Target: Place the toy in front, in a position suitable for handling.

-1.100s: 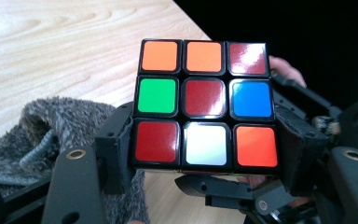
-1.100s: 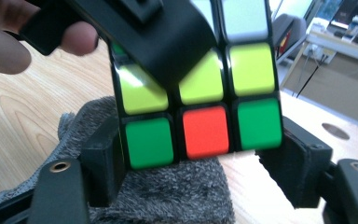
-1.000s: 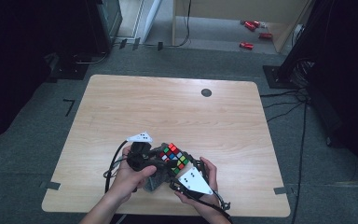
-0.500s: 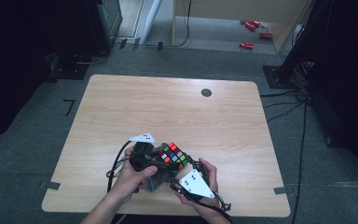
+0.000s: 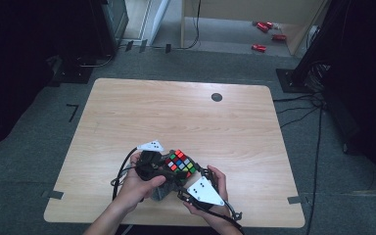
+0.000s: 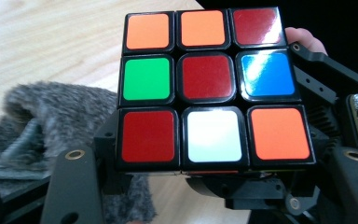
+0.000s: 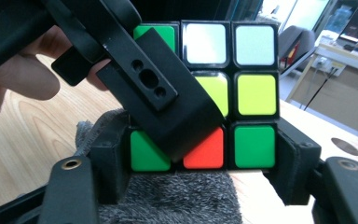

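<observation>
While both hands crowd the near edge of the tabletop [image 5: 127, 107], the puzzle cube [image 5: 181, 164] sits clamped between them, above a grey furry cloth [image 5: 162, 192]. The left tool [image 5: 164, 166] has its jaws pressing the cube's bottom layer, and the right tool [image 5: 188, 180] pinches the lower layer from the opposite face. Being gripped on crossing layers from either side of the cube, a twist of one hand against the other looks like what comes next.
</observation>
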The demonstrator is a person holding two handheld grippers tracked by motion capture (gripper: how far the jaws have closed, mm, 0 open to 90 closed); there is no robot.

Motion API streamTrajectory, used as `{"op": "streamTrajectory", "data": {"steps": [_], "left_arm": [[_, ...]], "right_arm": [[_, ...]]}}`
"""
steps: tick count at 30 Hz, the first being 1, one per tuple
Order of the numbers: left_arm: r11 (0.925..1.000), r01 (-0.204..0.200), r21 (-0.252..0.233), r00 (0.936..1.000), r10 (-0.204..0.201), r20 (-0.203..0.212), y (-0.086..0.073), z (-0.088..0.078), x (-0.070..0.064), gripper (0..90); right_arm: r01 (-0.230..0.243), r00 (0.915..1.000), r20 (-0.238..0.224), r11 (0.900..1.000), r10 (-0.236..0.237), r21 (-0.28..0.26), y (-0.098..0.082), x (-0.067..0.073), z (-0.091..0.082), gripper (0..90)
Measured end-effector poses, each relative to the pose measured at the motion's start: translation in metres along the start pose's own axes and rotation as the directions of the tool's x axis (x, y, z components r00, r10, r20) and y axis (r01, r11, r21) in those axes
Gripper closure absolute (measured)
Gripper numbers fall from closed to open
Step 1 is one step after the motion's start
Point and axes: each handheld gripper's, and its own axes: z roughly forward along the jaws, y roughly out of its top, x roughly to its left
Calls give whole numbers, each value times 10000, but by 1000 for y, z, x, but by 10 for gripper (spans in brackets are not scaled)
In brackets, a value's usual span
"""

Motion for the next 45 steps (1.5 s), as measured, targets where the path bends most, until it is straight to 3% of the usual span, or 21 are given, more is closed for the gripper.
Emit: {"op": "streamTrajectory", "data": {"steps": [1, 5, 9, 12, 16, 18, 19, 21, 24, 28, 31, 32, 35, 37, 38, 40, 42, 45], "left_arm": [[9999, 77, -120, 9997, -80, -224, 0, -3, 3, 343], [9967, 507, -632, 9976, -536, -443, 2, -22, 19, 344], [9936, 481, -1019, 9960, -554, -699, 2, -36, 26, 343], [9930, 232, -1156, 9945, -348, -992, 2, -42, 28, 344], [9915, -129, -1291, 9933, -21, -1154, -2, -45, 29, 344], [9903, -291, -1356, 9936, 139, -1118, -3, -46, 30, 344], [9900, -316, -1373, 9937, 163, -1110, -4, -46, 30, 344], [9888, -436, -1430, 9936, 280, -1097, -6, -45, 30, 344], [9875, -666, -1427, 9921, 503, -1147, -8, -44, 27, 344], [9807, -1299, -1464, 9846, 1102, -1358, -12, -41, 23, 344], [9736, -1769, -1444, 9783, 1578, -1345, -16, -37, 22, 344], [9698, -1986, -1416, 9735, 1785, -1426, -17, -34, 22, 344], [9527, -2778, -1230, 9518, 2557, -1692, -21, -26, 22, 344], [9291, -3347, -1572, 9342, 3053, -1846, -25, -22, 22, 343], [9227, -3470, -1676, 9303, 3161, -1860, -27, -21, 22, 344], [9141, -3733, -1580, 9191, 3413, -1967, -28, -18, 21, 343], [9083, -3976, -1303, 9079, 3689, -1991, -29, -14, 18, 344], [8943, -4413, -744, 8873, 4225, -1851, -33, -5, 12, 344]], "right_arm": [[-86, 10000, -47, 10000, 86, 48, 0, -1, 0, 285], [-506, 9982, -318, 9980, 518, 375, -4, -6, 3, 193], [-1210, 9899, -584, 9840, 1295, 1310, -11, -6, 19, 153], [-1371, 9867, -576, 9687, 1519, 2069, -14, -7, 33, 139], [-1502, 9820, -600, 9335, 1790, 3254, -18, -11, 50, 139], [-1389, 9820, -675, 9172, 1762, 3734, -21, -11, 56, 165], [-1214, 9840, -721, 9099, 1627, 3967, -25, -9, 58, 223], [-978, 9887, -640, 9059, 1358, 4121, -29, -7, 61, 299], [-1071, 9838, -826, 8911, 1591, 4409, -31, -9, 62, 405], [-1176, 9852, -616, 8914, 1602, 4378, -32, -17, 59, 693], [-1419, 9801, -665, 8945, 1869, 4239, -33, -26, 51, 754], [-1462, 9793, -702, 9028, 1900, 4045, -32, -31, 48, 756], [-1754, 9781, -534, 9344, 2013, 3099, -22, -42, 33, 754], [-1930, 9774, -400, 9531, 2077, 2331, -13, -50, 21, 751], [-1956, 9785, -247, 9598, 2046, 2014, -9, -53, 15, 751], [-2105, 9766, -129, 9664, 2146, 1474, -2, -58, 6, 750], [-2450, 9669, -454, 9636, 2509, 1073, 4, -63, -2, 750], [-2643, 9603, -728, 9617, 2694, 726, 10, -62, -8, 750]]}}
